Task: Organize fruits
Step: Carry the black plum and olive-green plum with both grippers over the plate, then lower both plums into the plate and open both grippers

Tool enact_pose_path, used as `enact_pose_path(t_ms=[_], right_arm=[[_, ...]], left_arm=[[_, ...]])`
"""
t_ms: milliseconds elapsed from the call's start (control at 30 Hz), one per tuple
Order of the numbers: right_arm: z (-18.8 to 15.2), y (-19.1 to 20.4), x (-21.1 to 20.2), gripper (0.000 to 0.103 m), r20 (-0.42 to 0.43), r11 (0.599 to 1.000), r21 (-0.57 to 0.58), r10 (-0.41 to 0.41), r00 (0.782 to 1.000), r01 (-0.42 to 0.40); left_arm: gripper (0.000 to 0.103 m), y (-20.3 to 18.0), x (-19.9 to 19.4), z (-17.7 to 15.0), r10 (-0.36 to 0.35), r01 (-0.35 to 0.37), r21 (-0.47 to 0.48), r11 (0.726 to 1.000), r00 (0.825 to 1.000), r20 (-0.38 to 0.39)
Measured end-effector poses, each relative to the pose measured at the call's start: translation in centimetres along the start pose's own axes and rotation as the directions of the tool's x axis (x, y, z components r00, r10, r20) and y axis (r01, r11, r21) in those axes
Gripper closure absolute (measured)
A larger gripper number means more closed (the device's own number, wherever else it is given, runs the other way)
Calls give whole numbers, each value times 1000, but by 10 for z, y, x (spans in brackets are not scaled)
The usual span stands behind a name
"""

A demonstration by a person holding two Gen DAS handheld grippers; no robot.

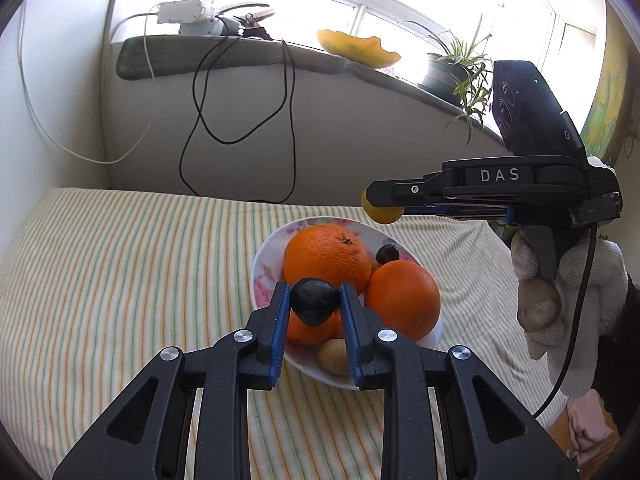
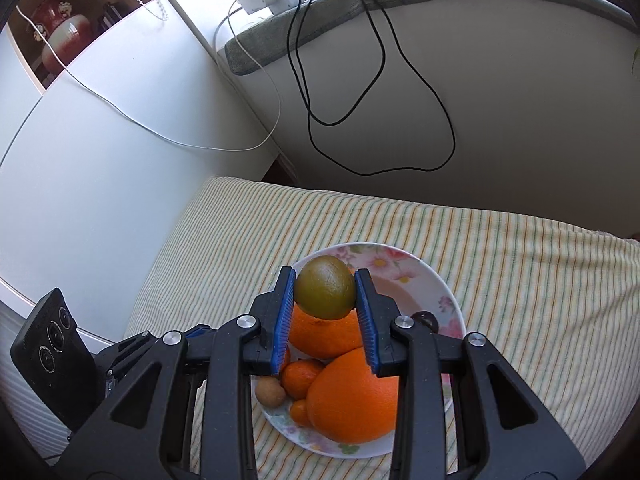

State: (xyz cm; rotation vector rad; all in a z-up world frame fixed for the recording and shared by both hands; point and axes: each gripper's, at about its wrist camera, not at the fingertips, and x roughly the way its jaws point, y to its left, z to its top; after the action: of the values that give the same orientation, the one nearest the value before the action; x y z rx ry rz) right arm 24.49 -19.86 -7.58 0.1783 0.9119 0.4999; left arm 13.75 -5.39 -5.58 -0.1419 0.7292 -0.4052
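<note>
Fruit plate [image 2: 444, 280] beneath both tools: left [image 1: 315, 300] clamping dark plum [image 1: 314, 300], right [image 2: 325, 296] green fruit [image 2: 325, 293].

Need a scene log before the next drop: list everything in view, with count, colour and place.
plate: 1, white floral, on striped cloth
large oranges: 2, orange, on plate
small oranges: 2, orange, near plate edge
tan fruit: 1, plate edge
dark fruit: 1, on plate
second dark fruit: 1, in left claw
green fruit: 1, in right claw
cables: black, white, hanging from sill
potted plant: 1, green, sill
gloved hand: 1, white
</note>
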Motion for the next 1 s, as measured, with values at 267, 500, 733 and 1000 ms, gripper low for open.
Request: enact_pose_path(t_ms=[267,500,733,1000], right_arm=[[-5,-19,5,72,-10,1000,21,-9,1000,10],[-8,-26,7,72,-12,1000,21,-21,1000,21],[-11,-28,9,71,-21,999,17,-34,999,35],[-12,-26,9,71,-16,999,12,-50,999,50]], left_arm=[[80,-22,9,3,-15,15,36,999,1000,-12],[80,-31,16,6,-15,16,52,999,1000,-21],[79,-37,18,7,-15,17,70,997,1000,-21],[78,-42,18,9,-15,16,86,996,1000,-16]])
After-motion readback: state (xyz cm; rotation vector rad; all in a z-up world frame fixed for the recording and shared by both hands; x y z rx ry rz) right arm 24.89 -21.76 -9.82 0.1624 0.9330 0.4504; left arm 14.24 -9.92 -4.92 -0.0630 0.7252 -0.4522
